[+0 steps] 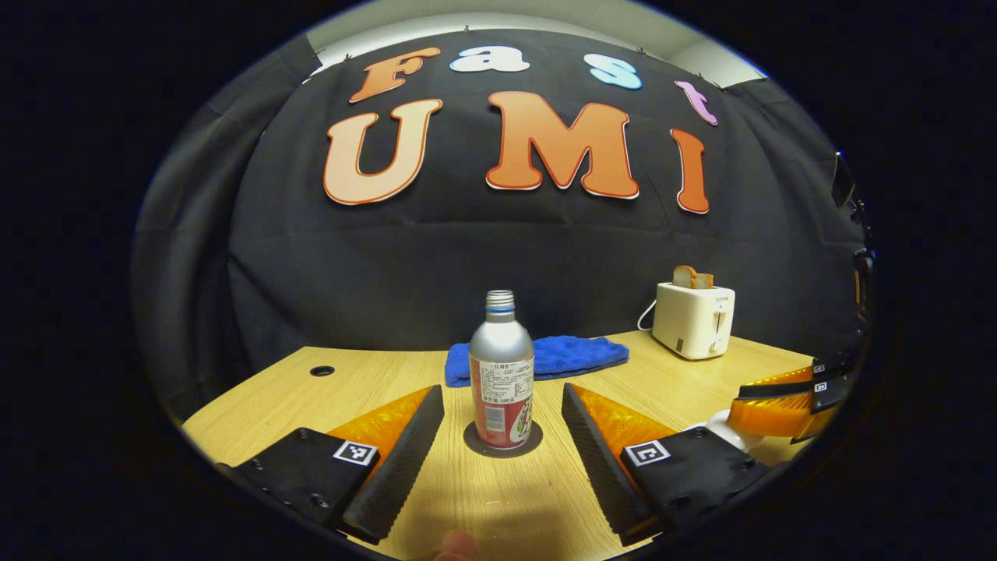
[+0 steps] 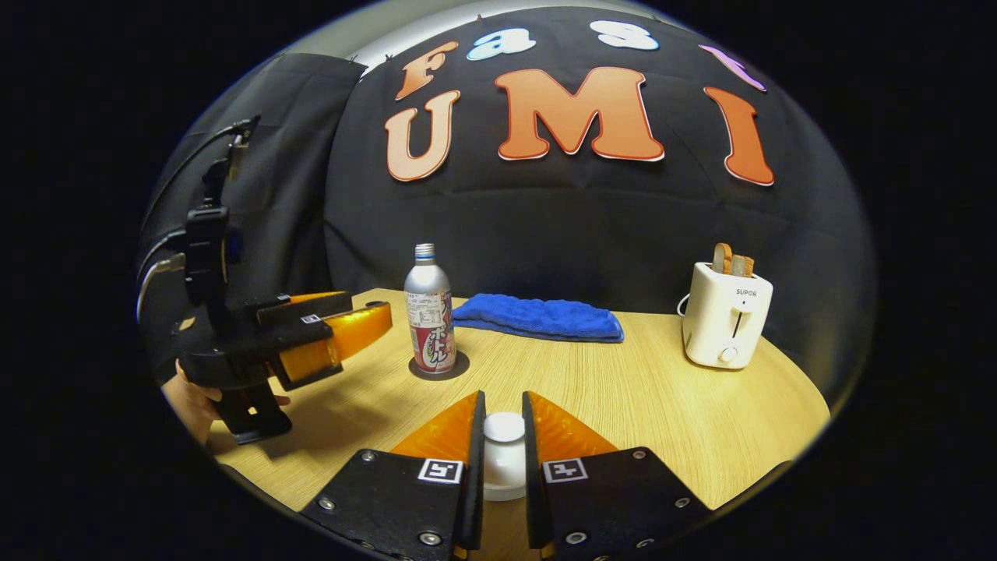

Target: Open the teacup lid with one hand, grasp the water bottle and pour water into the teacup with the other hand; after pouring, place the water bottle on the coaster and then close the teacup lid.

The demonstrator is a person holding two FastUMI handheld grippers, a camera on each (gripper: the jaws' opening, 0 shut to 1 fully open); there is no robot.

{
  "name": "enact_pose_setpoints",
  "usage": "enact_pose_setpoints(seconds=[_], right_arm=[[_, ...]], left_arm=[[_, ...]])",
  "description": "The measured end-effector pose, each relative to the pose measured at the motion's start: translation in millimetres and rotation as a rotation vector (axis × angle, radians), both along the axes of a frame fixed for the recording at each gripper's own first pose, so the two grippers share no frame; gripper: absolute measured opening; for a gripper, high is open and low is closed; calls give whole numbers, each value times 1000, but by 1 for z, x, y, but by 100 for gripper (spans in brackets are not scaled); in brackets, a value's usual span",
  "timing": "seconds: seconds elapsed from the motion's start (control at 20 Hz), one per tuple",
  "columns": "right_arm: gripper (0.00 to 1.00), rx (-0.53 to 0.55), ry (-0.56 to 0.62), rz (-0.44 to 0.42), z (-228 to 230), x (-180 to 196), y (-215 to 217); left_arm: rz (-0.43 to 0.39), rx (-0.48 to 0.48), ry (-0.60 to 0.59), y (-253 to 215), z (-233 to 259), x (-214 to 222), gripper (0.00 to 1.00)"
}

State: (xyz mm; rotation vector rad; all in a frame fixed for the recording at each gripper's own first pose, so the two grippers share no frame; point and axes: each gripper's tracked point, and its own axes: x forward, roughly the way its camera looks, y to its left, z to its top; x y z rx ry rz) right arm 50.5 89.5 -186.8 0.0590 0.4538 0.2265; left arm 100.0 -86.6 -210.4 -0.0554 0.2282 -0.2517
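A silver water bottle (image 1: 501, 366) with a red label and no cap stands upright on a round dark coaster (image 1: 530, 446) at the table's middle. My left gripper (image 1: 501, 396) is open, its fingers spread to either side just short of the bottle. In the right gripper view the left gripper (image 2: 380, 319) hovers left of the bottle (image 2: 429, 312), apart from it. My right gripper (image 2: 503, 403) is shut on the round knob of the white teacup lid (image 2: 504, 430). The cup under the lid is mostly hidden. The right gripper (image 1: 783, 405) also shows at the right of the left gripper view.
A blue cloth (image 2: 537, 318) lies folded behind the bottle. A white toaster (image 2: 726, 315) with bread slices stands at the back right. The wooden table (image 2: 662, 405) has a cable hole (image 1: 322, 371) at its far left. A hand (image 2: 191, 405) holds the left gripper.
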Motion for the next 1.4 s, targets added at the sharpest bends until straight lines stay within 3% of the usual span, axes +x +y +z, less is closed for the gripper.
enact_pose_setpoints(seconds=[0.4,0.9,1.1,1.35,1.4], right_arm=[[23,-4,20,14,-22,1,9],[23,-5,-12,-5,-27,10,5],[33,-4,-30,-13,-19,8,4],[55,16,-98,-36,18,0,-4],[53,13,-118,-44,27,-2,-7]], left_arm=[[59,-17,-41,20,19,-24,99],[74,-19,-65,22,29,-43,99],[96,-29,-90,27,43,-51,99],[129,-8,-123,34,63,-65,99],[137,-9,-130,36,67,-68,99]])
